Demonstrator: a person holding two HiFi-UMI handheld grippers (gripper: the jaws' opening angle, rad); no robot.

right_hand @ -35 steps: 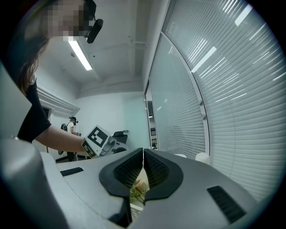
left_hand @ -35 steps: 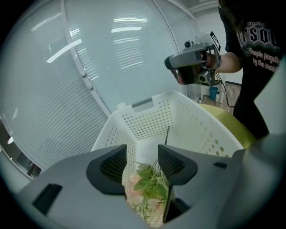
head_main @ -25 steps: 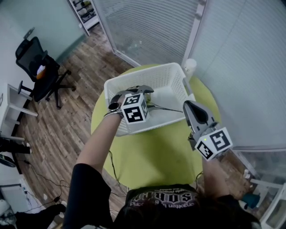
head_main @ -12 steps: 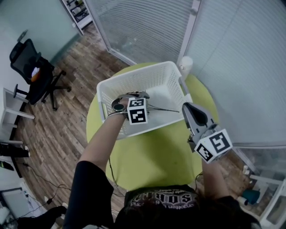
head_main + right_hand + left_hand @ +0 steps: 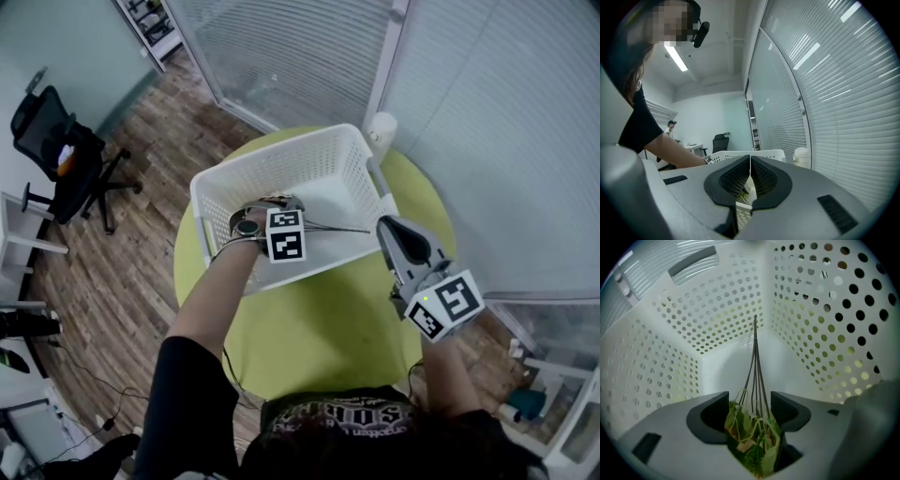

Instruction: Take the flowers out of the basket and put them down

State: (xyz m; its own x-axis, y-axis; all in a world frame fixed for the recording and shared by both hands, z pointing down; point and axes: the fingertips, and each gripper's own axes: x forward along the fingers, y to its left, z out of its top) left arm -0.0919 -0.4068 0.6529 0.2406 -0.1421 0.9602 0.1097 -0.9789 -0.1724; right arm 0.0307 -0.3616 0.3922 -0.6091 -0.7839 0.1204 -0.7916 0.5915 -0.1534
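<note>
Only pale lettering on the person's black shirt [image 5: 339,414] shows, too blurred to read.

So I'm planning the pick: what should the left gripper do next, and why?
Probably close: the left gripper, down in the basket, has just been opening its jaws, and the flowers sit between them, not yet pinched.

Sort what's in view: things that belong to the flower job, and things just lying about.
Job: flowers; white basket holding them; left gripper, its jaws just opened further, flowers between them; green table.
Lying about: black office chair; white jug at the table's edge.
</note>
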